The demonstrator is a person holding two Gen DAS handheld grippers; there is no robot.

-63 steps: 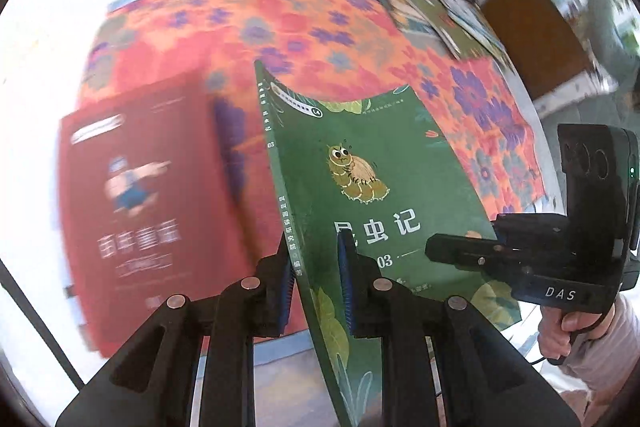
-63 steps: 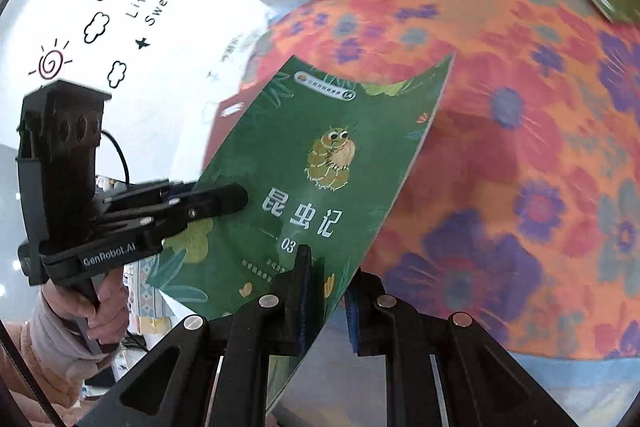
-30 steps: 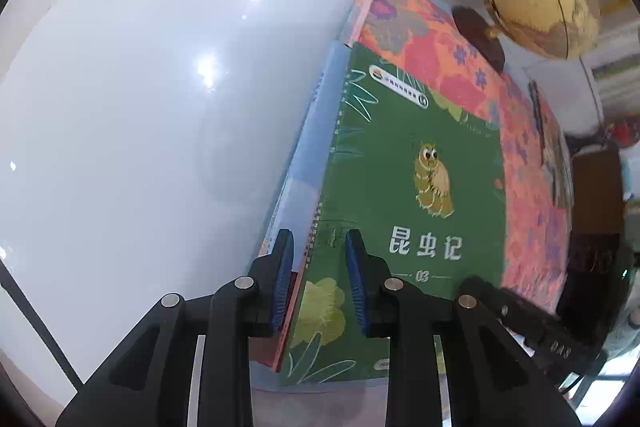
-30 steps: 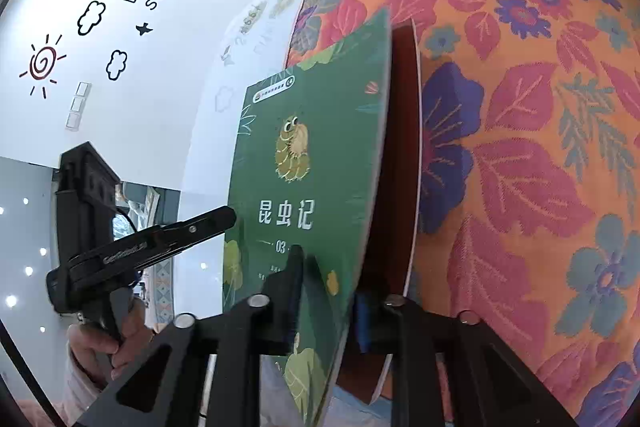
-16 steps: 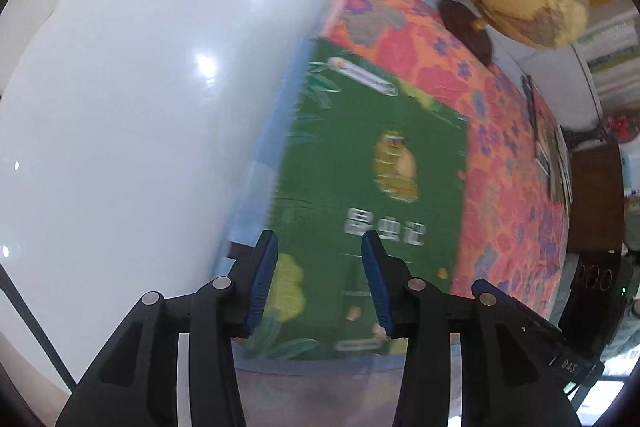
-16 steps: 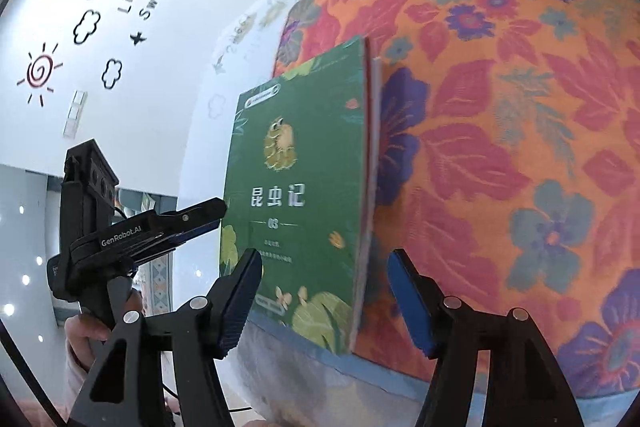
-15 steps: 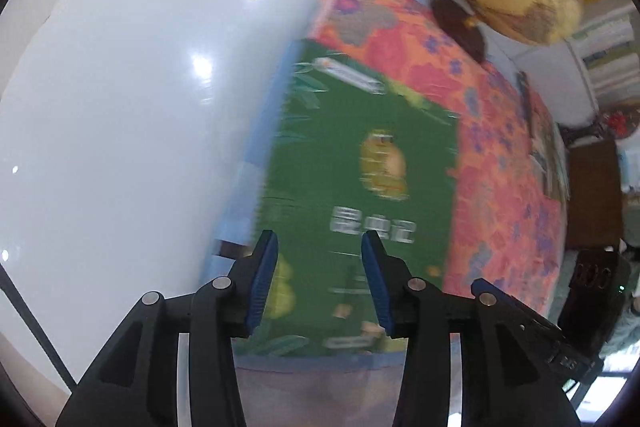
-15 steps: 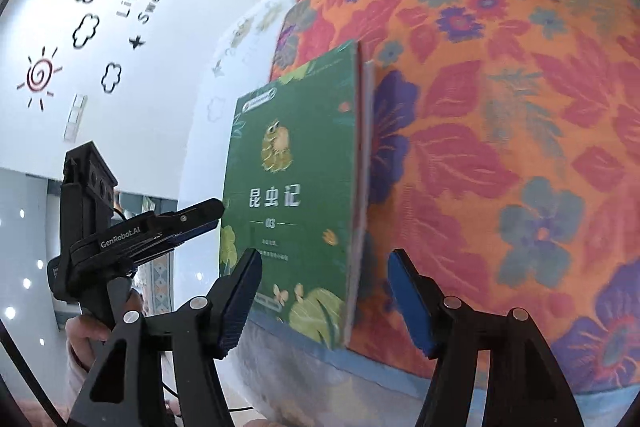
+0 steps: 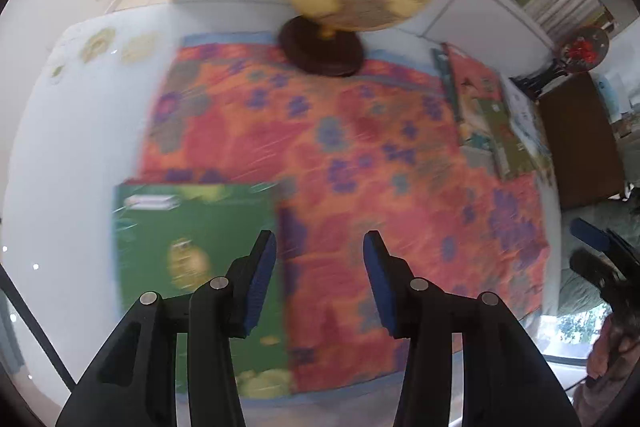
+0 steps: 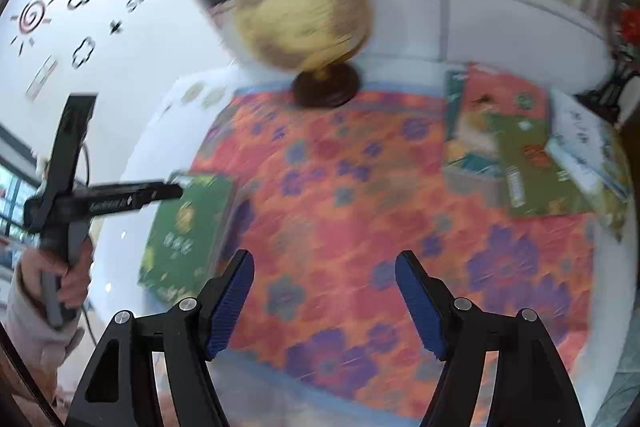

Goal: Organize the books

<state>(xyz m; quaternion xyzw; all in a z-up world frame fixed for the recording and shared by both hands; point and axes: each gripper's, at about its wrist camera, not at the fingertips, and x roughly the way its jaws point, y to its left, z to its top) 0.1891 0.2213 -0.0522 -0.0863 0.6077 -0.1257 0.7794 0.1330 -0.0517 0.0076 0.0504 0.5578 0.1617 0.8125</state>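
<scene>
Now: both grippers empty, green insect book (image 9: 196,267) flat at table's 8 o'clock corner.

Left gripper (image 9: 320,267) and right gripper (image 10: 324,291) spread wide. Loose books (image 10: 520,155) sit at 2 o'clock, overlapping, some off the floral cloth (image 10: 360,211). Risk, I judge: a one-edge grab fans the pile; a hasty reach clips the globe (image 10: 300,15) at 12.

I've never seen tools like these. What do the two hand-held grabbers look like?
Both are black plastic with silver screws and ribbed blue pads. The left gripper, seen from the right gripper, has a pistol handle, white lettering and a thin black cable; the hand wears a pale sleeve.
</scene>
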